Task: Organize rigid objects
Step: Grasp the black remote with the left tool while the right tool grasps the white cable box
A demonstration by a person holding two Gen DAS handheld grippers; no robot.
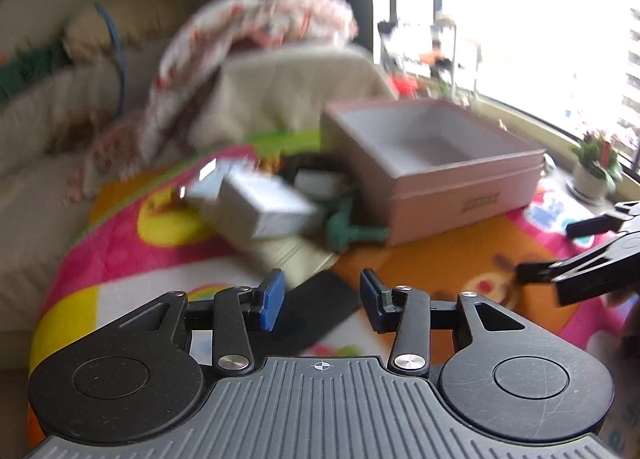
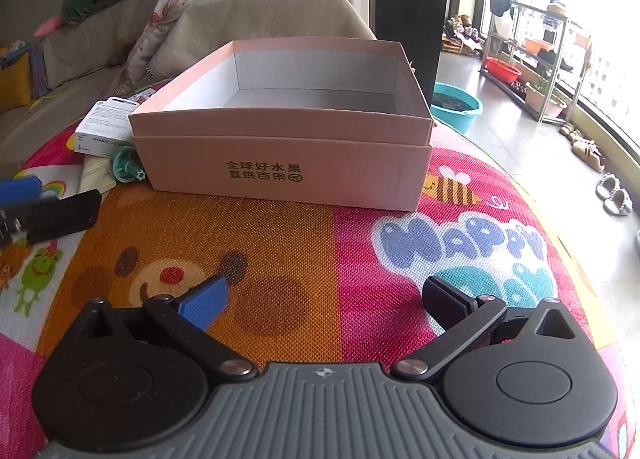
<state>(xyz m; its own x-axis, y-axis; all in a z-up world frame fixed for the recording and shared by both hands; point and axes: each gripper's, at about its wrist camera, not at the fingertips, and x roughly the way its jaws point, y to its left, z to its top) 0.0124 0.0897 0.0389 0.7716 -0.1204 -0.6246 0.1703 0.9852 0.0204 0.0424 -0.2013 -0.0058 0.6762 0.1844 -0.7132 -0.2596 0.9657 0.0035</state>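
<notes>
In my left wrist view, which is blurred, my left gripper (image 1: pixel 322 301) has its blue pads partly spread with nothing between them; beyond the gap lies a flat black object (image 1: pixel 320 309) on the colourful play mat (image 1: pixel 440 255). Further along the mat sits a jumble: a white box (image 1: pixel 264 205), a green plastic piece (image 1: pixel 346 229) and other small packages too smeared to name. The empty pink cardboard box (image 1: pixel 436 163) stands just beside them, toward the mat's far edge. My right gripper (image 1: pixel 556 251) pokes in from the right edge. A potted plant (image 1: pixel 596 167) sits by the window.

In my right wrist view, which is sharp, my right gripper (image 2: pixel 324 299) is spread wide, holding nothing, above the mat (image 2: pixel 320 259) with its bear and "HAPPY" prints. The pink box (image 2: pixel 288 163) faces me, showing dark printed characters and a bare inside. At its left corner lie white packages (image 2: pixel 102 119) and the green piece (image 2: pixel 126 169); the black object (image 2: pixel 66 215) lies near the mat's left edge. Only this view shows a teal basin (image 2: pixel 456 105) on the floor and a metal rack (image 2: pixel 536 55).
</notes>
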